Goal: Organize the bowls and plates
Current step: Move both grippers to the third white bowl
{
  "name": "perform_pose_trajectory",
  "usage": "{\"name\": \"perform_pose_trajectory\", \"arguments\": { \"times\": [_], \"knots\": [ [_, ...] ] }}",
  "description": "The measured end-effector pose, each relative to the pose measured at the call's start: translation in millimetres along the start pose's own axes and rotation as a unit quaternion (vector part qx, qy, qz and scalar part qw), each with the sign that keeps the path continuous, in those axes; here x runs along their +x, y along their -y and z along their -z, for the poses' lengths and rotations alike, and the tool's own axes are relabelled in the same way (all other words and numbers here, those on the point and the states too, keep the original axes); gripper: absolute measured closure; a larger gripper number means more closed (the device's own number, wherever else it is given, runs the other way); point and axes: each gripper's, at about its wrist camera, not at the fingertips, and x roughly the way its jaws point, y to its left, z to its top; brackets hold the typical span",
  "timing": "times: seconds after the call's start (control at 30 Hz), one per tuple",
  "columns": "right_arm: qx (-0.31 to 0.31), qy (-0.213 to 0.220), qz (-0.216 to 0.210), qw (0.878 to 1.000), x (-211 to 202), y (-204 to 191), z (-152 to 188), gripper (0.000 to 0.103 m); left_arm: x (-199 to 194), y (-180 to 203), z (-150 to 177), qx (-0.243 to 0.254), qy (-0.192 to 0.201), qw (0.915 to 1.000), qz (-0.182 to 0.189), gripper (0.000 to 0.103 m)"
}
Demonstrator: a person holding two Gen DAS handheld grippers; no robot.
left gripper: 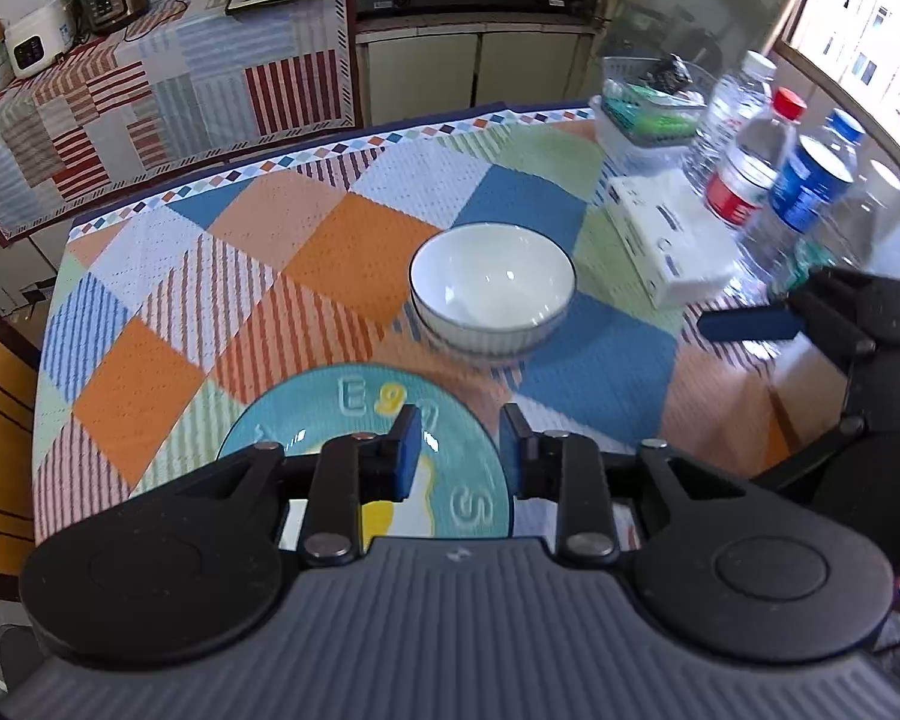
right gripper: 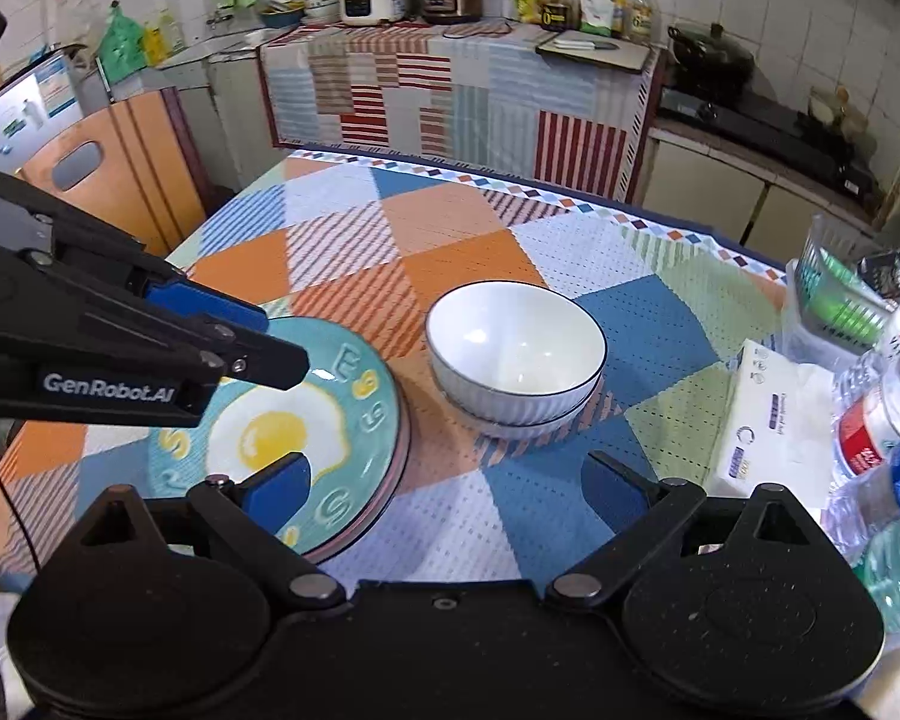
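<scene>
With white ribbed bowls [right gripper: 515, 360] nested mid-frame and teal fried-egg plates [right gripper: 282, 426] stacked lower left, sorting looks finished; left gripper [left gripper: 459, 450] and right gripper [right gripper: 450, 480] both gape empty.

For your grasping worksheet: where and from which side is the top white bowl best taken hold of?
Grip the rim of the top white bowl, coming from above with one finger inside and one outside. It sits upright and nested in a second bowl, so its lower wall is covered; probably only the thin, dark-edged rim stands free.
</scene>
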Motion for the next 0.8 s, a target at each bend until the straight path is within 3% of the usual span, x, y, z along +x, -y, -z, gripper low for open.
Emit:
{"name": "perform_pose_trajectory", "arguments": {
  "times": [0.2, 0.4, 0.6, 0.8],
  "knots": [
    [-0.027, -0.002, 0.007, 1.000, -34, -23, 11, 0.004, -38, -4, 23, 0.013, -0.011, 0.9999, 0.004, 0.068],
    [-0.063, -0.004, -0.020, 0.998, -62, -45, 34, 0.004, -64, -12, 49, 0.023, -0.024, 0.9993, 0.014, 0.053],
    [-0.092, -0.022, -0.070, 0.993, -63, -64, 70, 0.004, -58, -23, 80, 0.021, -0.053, 0.9981, 0.023, 0.046],
    [-0.114, -0.045, -0.119, 0.985, -33, -83, 103, 0.004, -29, -37, 111, 0.002, -0.102, 0.9944, 0.027, 0.041]
  ]
}}
